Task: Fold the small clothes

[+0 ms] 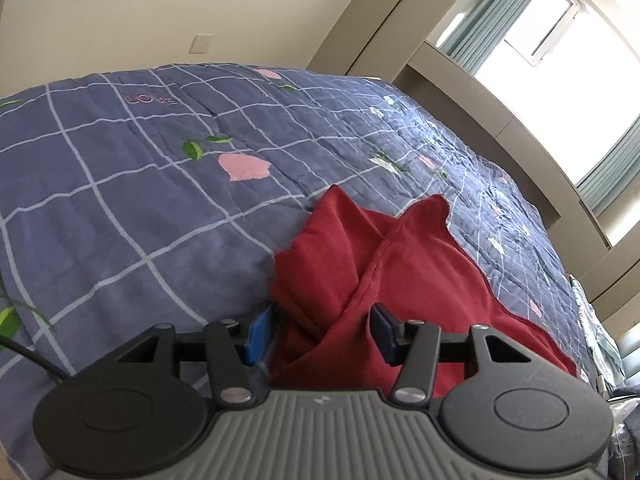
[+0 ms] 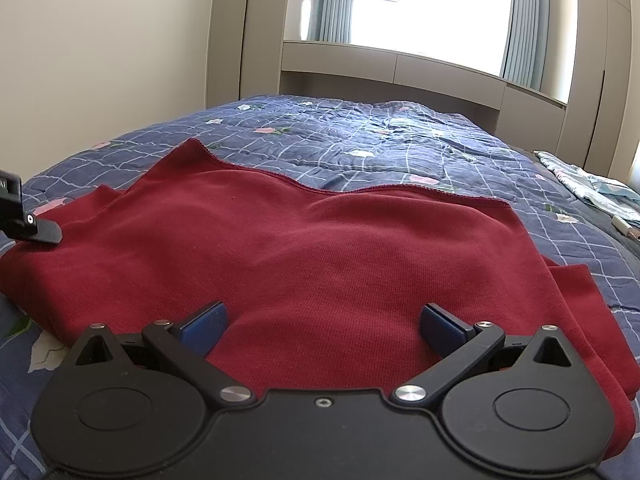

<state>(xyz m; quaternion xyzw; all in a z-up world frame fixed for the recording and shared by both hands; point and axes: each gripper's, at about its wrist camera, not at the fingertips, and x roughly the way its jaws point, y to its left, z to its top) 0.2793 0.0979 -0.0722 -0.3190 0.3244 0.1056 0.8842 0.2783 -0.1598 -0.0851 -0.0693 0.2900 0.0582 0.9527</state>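
A dark red garment (image 2: 320,240) lies spread on the bed (image 2: 360,136), over a blue quilt (image 1: 120,200) with a white grid and pink flowers. It sits towards the near edge of the bed, its wavy stitched hem turned towards the far edge below the window (image 2: 432,8).

The right gripper (image 2: 323,322) hangs low over the near part of the cloth with its jaws spread wide. Red fabric shows between the two blue pads (image 2: 204,326), but nothing is pinched.

The left gripper (image 1: 322,330) is at the garment's left end, where the cloth is bunched into thick folds. Its jaws stand apart, with a ridge of fabric lying between them. The left blue pad (image 1: 258,334) sits right at the edge of the cloth; whether it touches cannot be told.

In the right wrist view a black part of the left gripper shows at the left edge, just above the cloth.

A crumpled pale blue fabric (image 2: 588,188) lies near the bed's right edge, well apart from the garment.
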